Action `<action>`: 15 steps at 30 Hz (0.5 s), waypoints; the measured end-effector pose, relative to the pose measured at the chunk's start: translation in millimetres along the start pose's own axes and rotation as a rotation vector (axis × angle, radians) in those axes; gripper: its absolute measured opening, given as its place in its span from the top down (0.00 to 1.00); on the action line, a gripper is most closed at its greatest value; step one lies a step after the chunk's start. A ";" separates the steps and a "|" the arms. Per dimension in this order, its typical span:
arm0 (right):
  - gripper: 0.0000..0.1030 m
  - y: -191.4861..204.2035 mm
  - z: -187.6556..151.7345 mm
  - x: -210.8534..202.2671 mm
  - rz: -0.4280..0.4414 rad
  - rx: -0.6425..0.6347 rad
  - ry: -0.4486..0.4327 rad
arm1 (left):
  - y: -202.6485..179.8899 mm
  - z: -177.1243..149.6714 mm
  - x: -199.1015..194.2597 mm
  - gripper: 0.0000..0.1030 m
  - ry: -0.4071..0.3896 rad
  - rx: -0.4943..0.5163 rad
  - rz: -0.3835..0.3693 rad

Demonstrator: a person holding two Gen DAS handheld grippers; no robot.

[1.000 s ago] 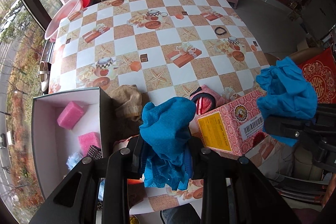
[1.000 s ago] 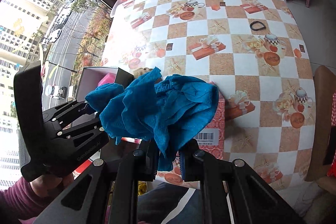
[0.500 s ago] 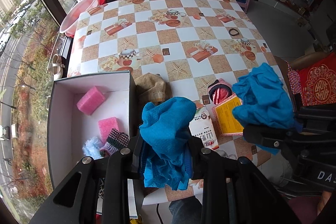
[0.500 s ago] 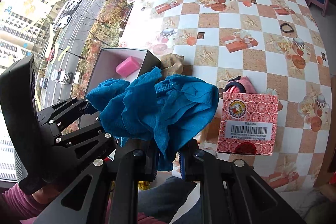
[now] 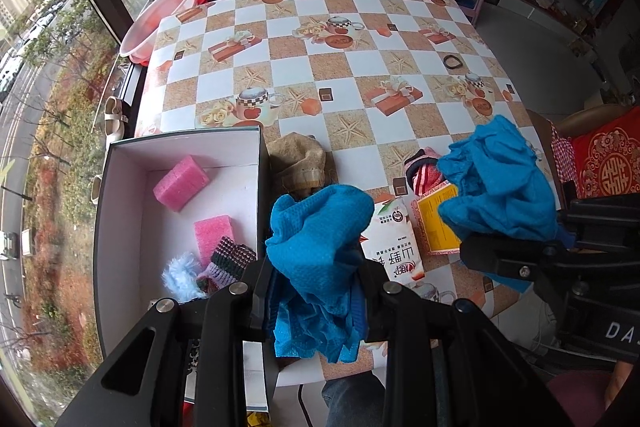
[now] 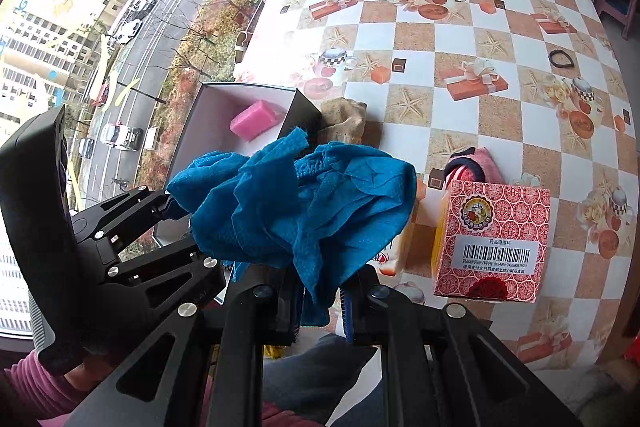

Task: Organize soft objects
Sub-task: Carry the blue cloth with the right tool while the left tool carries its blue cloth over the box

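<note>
Fingers of both grippers [image 5: 316, 303] [image 6: 320, 303] pinch blue cloth [image 5: 320, 227] beside open box [image 5: 120, 187].

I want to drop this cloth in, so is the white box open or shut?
Open. The box has no lid on; its white inside shows, with pink sponges in it.

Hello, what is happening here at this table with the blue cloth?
A person holds a gripper in each hand. The left gripper and the right gripper are each shut on blue cloth, lifted above the table. Beside them stands an open box with pink sponges and other soft items inside. A tan cloth and cartons lie on the table.
</note>
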State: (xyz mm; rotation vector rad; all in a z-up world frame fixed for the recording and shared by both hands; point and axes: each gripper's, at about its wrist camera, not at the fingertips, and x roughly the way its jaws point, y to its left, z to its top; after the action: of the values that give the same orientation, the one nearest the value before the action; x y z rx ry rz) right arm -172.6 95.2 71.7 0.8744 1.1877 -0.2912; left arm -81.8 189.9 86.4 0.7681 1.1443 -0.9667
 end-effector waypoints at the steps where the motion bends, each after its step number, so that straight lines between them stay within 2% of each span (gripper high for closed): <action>1: 0.85 -0.3 -0.1 -0.2 0.001 0.002 -0.001 | -0.3 0.1 -0.1 0.69 0.000 -0.001 0.000; 15: 0.85 -4.8 -1.4 -0.7 0.006 0.022 -0.001 | -3.6 -0.9 -1.6 0.69 0.004 0.001 0.001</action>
State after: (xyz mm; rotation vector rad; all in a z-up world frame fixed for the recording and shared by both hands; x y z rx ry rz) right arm -176.7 92.9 70.1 0.8971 1.1823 -0.3005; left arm -85.6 189.7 87.7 0.7713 1.1468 -0.9657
